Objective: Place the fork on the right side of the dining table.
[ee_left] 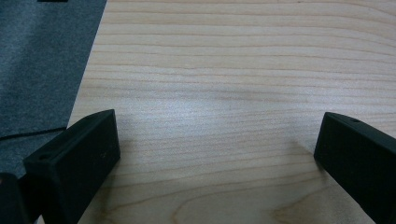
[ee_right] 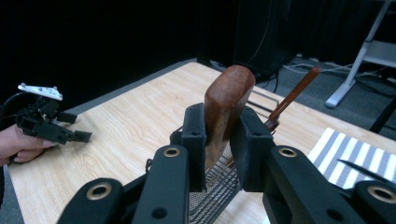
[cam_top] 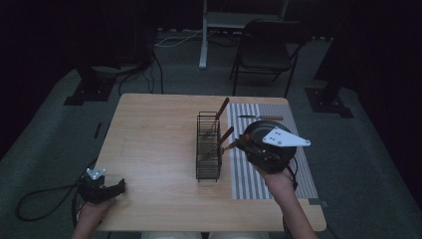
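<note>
Your right gripper (ee_right: 218, 135) had its jaws pinched on a brown wooden handle (ee_right: 227, 105), rounded at the top and standing nearly upright between the pads. In the high view that handle (cam_top: 232, 145) sat at the right side of the black wire rack (cam_top: 208, 147), near its middle, with your gripper (cam_top: 238, 145) reaching in from the right, its grey plate (cam_top: 285, 138) on top. Two more wooden-handled utensils leaned out of the rack: one (cam_top: 225, 135) just behind the held one, another (cam_top: 221, 108) at the far end. The rack stood lengthwise near the middle of the table (cam_top: 154, 144), touching the left edge of a striped mat (cam_top: 249, 179). A knife (cam_top: 260, 118) lay on the far part of the mat, and a dark round pan (cam_top: 256, 130) sat under your right hand (cam_top: 273, 174).

Your left gripper (cam_top: 118, 187) rested at the near left corner of the table, well apart from the rack, jaws spread wide over bare wood (ee_left: 224, 93); your hand (cam_top: 92, 209) held it from below.

The tabletop was pale wood grain. Around it the room was dim, with grey carpet (cam_top: 45, 144), a folding chair (cam_top: 263, 50) beyond the far edge, a white desk leg (cam_top: 203, 35) and cables (cam_top: 149, 74) on the floor
</note>
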